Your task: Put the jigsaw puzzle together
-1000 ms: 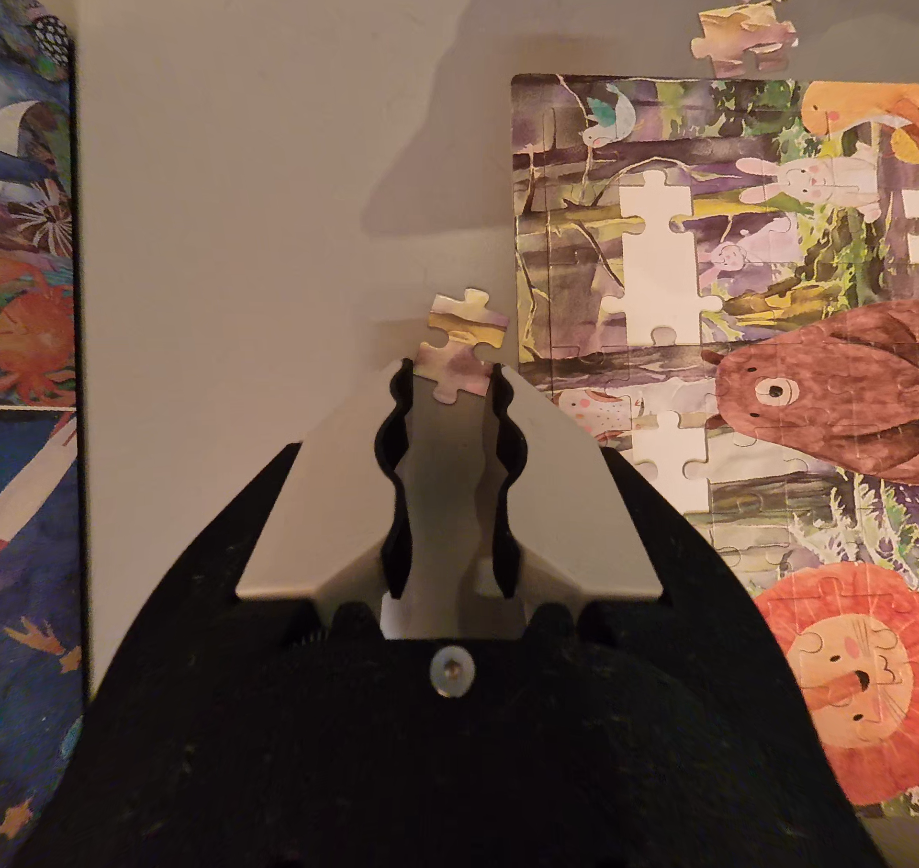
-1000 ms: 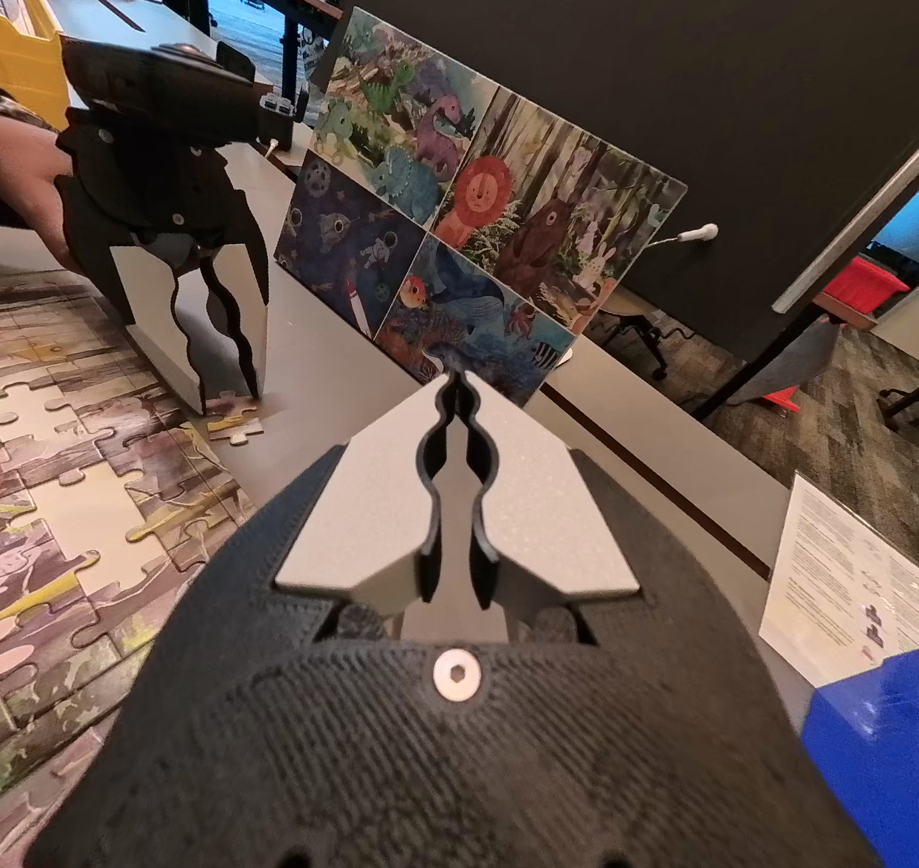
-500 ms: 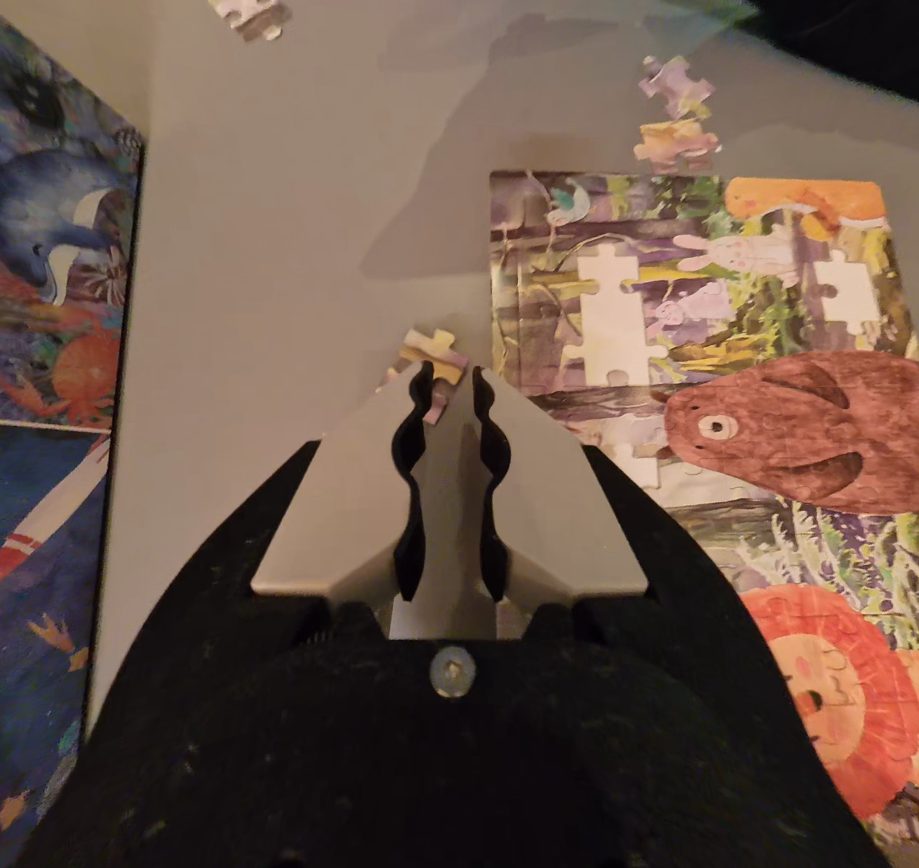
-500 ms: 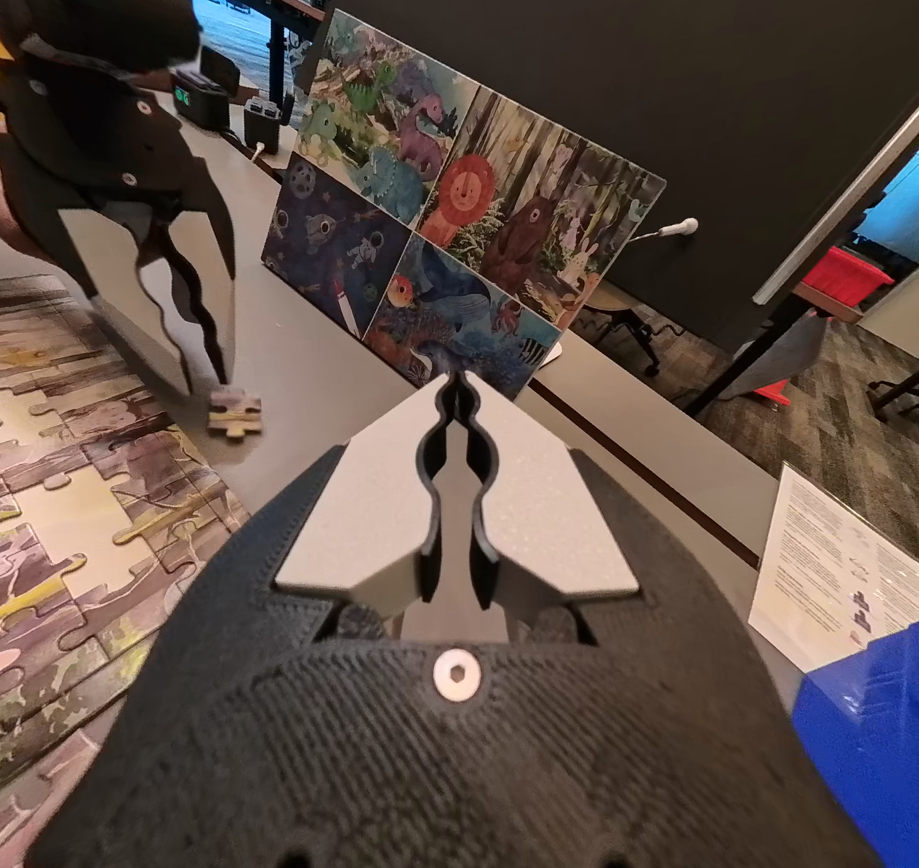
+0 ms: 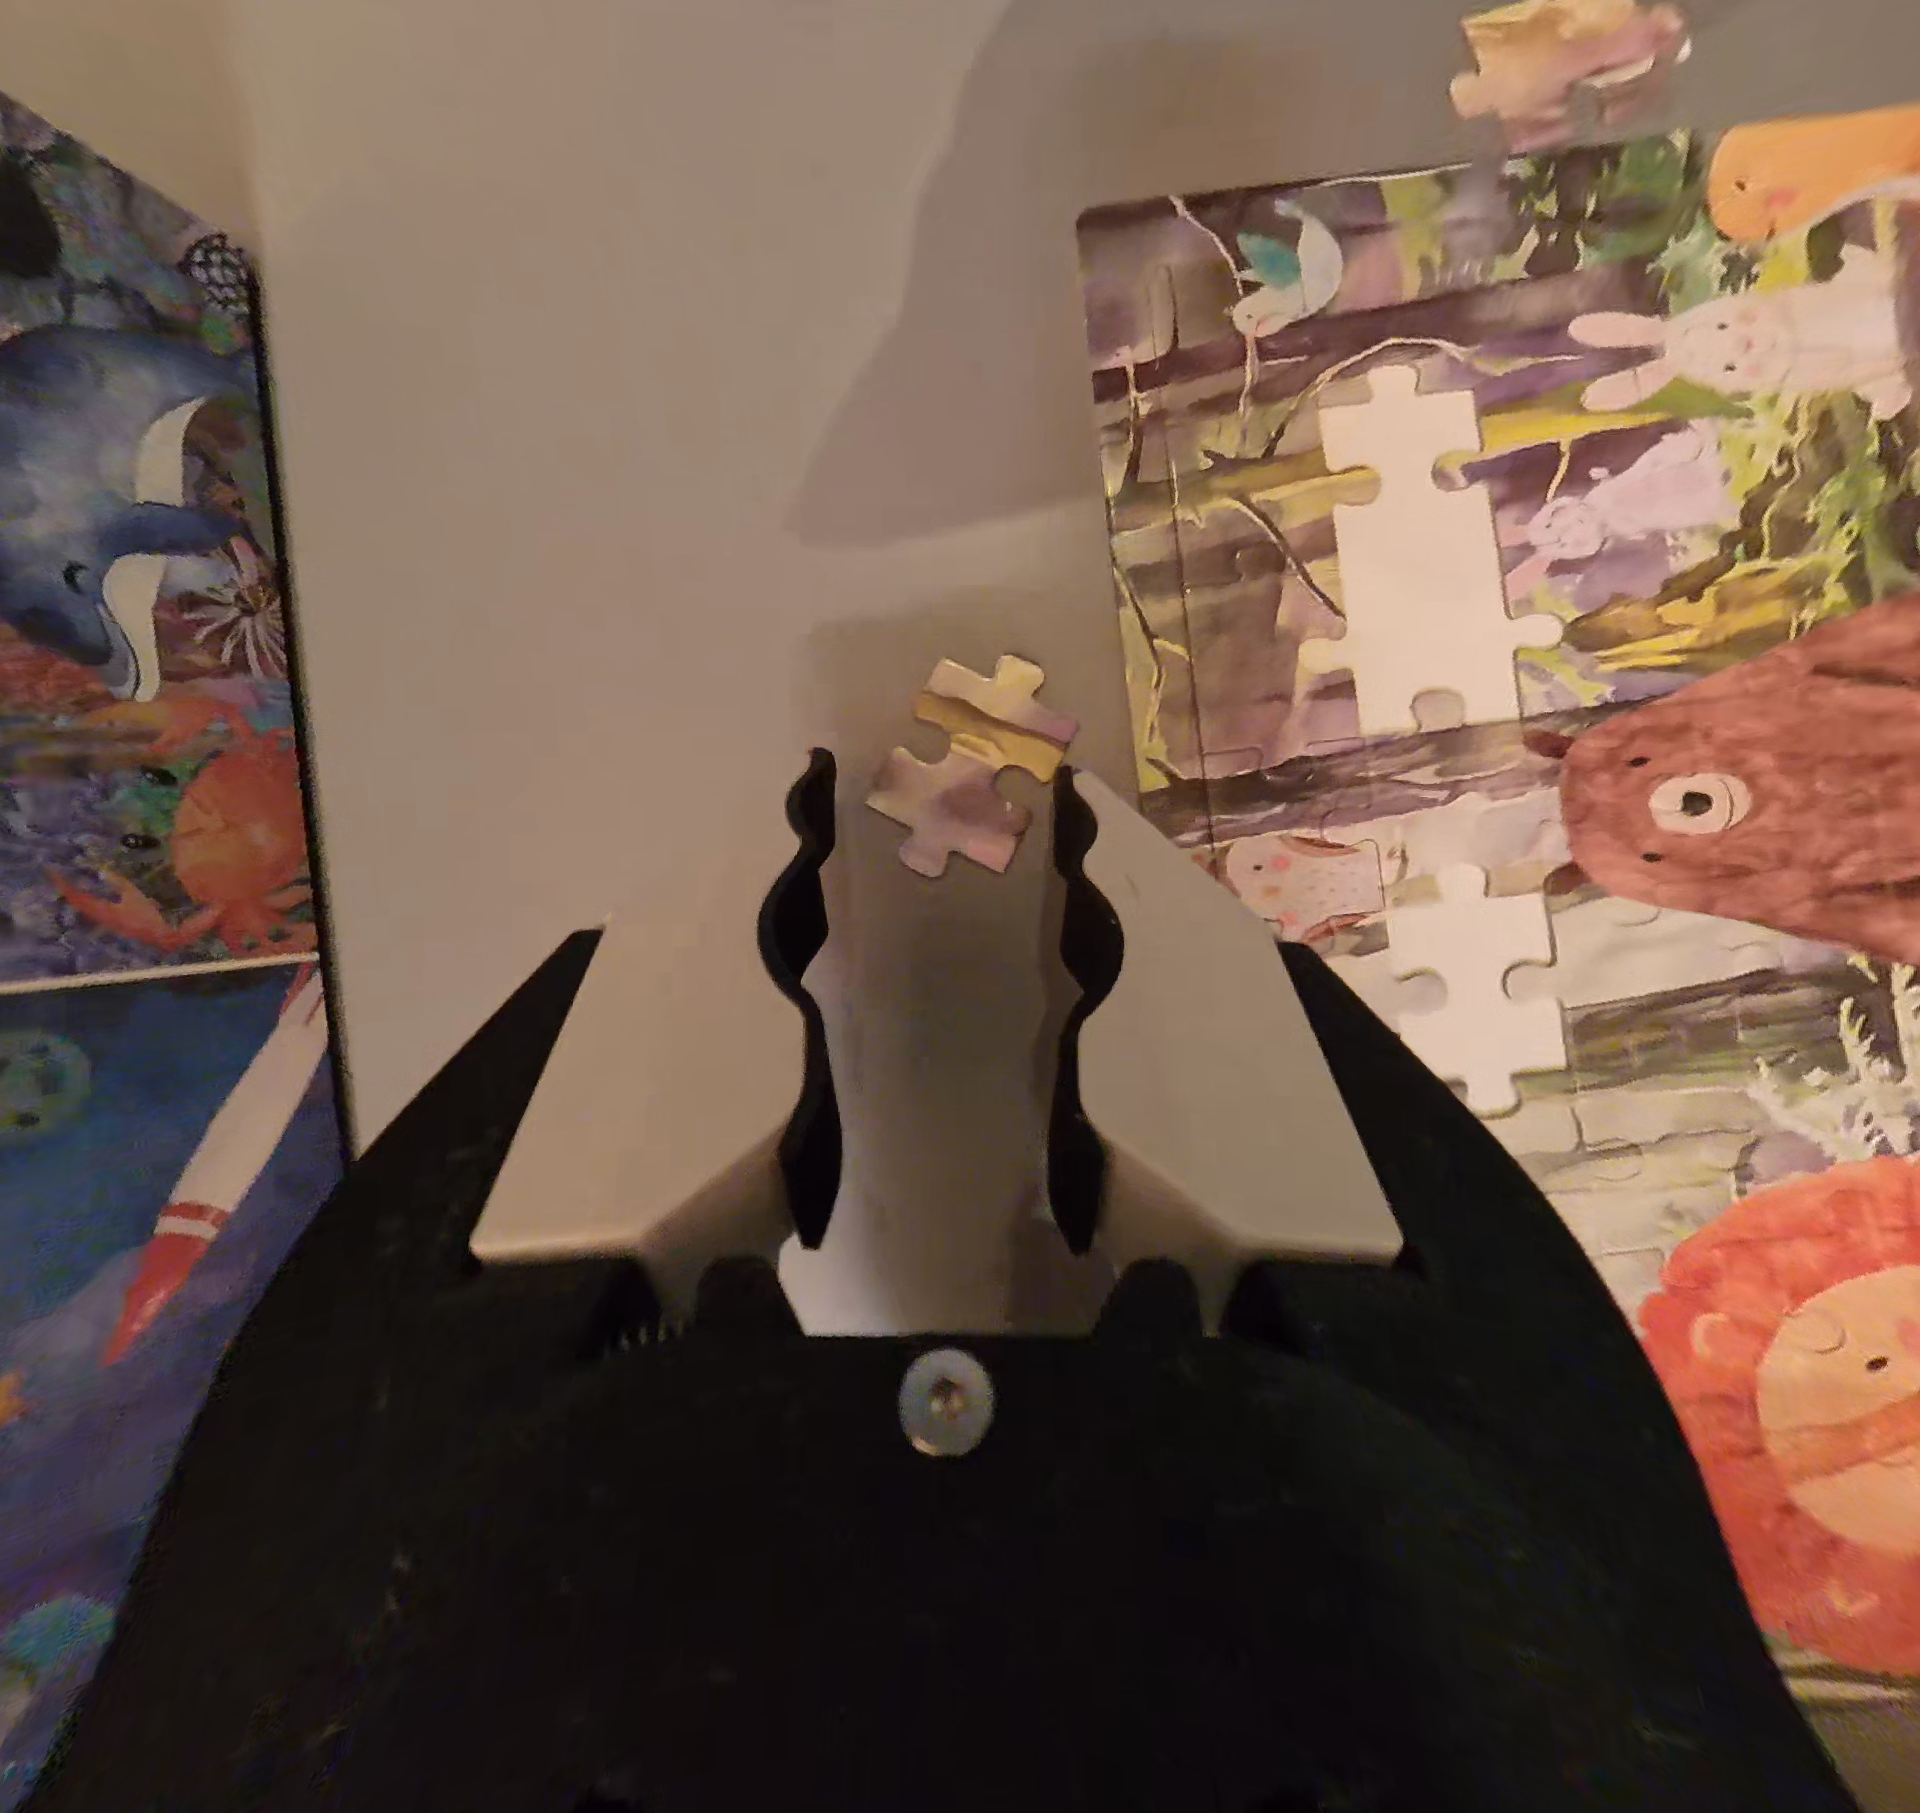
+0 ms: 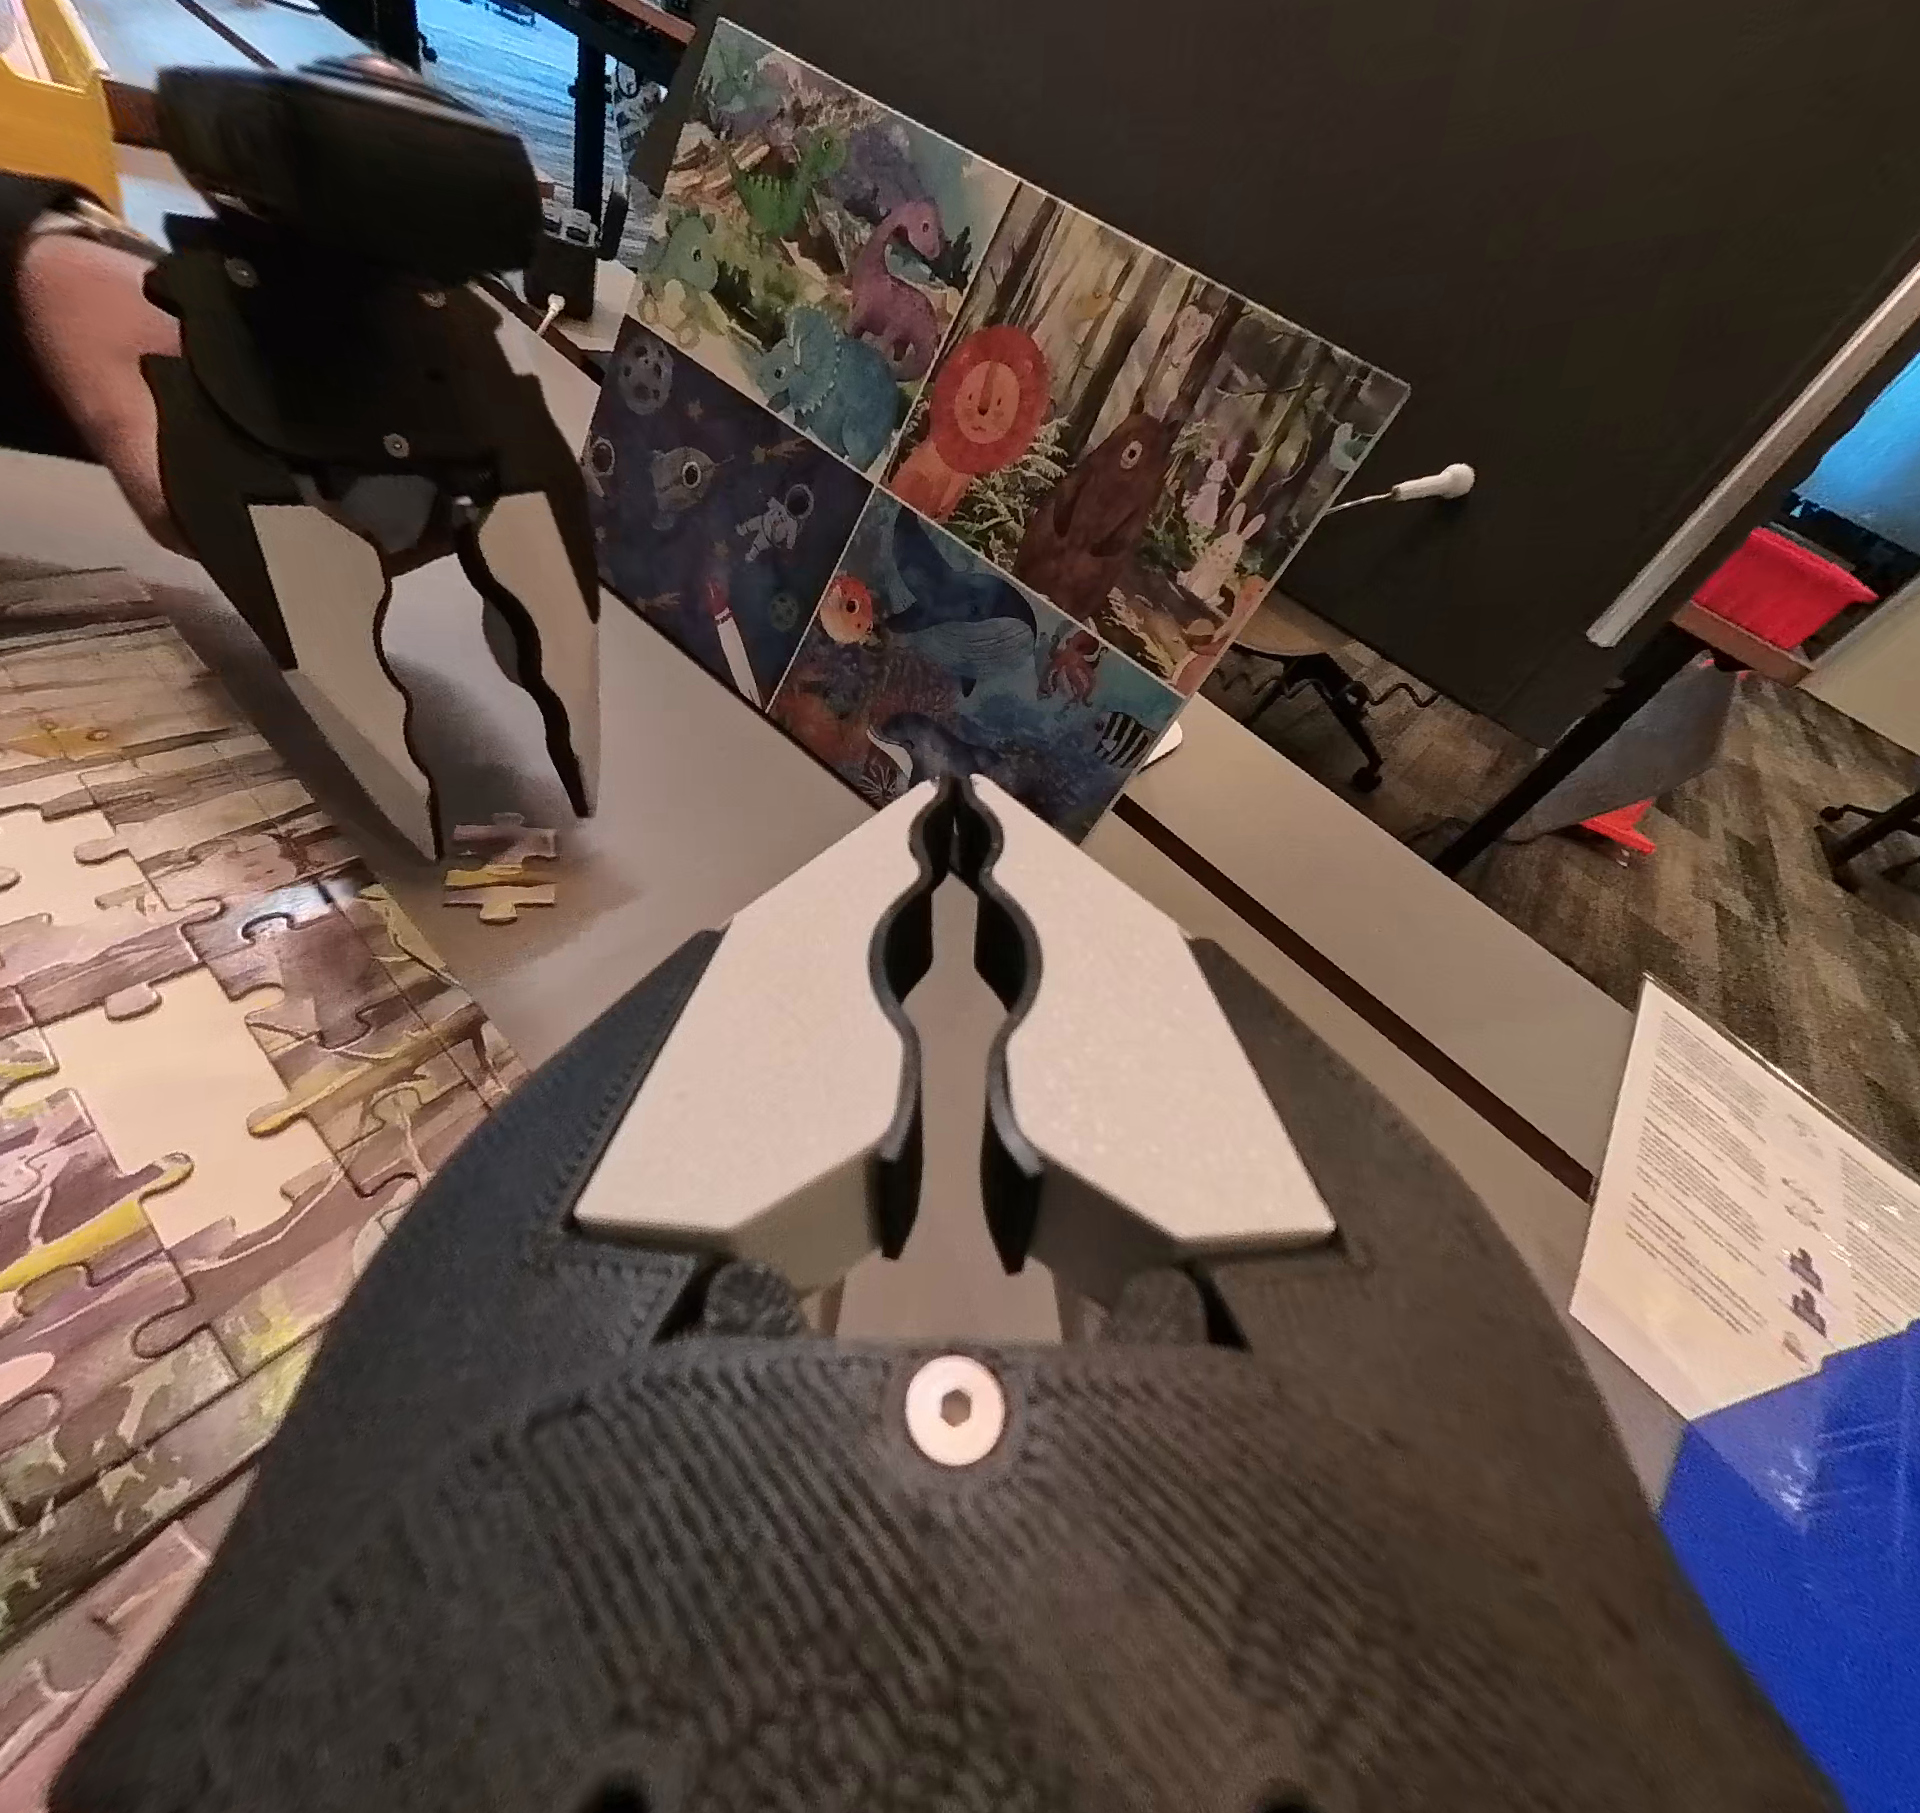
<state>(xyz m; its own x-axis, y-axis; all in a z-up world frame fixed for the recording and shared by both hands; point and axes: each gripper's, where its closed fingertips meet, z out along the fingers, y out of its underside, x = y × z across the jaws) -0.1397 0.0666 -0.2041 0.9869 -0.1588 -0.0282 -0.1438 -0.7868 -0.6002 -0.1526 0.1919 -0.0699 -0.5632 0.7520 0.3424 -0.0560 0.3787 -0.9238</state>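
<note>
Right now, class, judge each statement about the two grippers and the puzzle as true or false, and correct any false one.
1. The left gripper is open. True.
2. The loose yellow-and-lilac piece lies on the grey table. True.
3. The right gripper grips a piece. False: it is shut on nothing.
4. The assembled puzzle has no gaps. False: white gaps show.
5. The picture board lies flat. False: in the right wrist view it stands propped up.

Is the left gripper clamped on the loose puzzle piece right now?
No: the left gripper has its jaws apart, and the loose puzzle piece lies flat on the table.
</note>
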